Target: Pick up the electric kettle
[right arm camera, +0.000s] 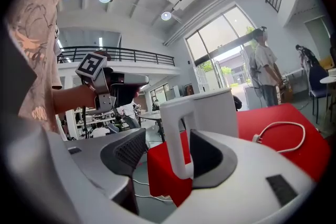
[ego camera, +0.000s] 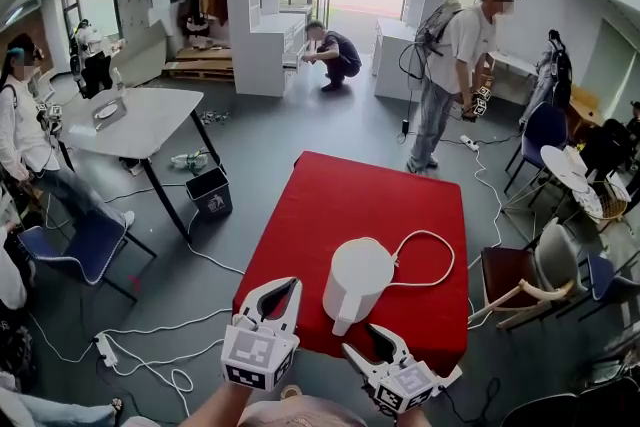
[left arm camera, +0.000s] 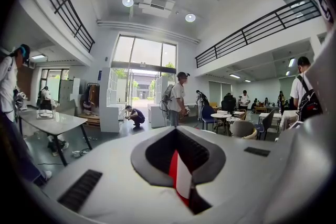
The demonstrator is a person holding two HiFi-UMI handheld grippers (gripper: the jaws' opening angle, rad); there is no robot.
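- Nearby, the left gripper pointed roughly level over the near edge of the red table, jaw tips together, empty.
- Right of it, the right gripper had its jaws wide apart, straddling the handle unclamped.
- Just beyond, the electric kettle stood upright.
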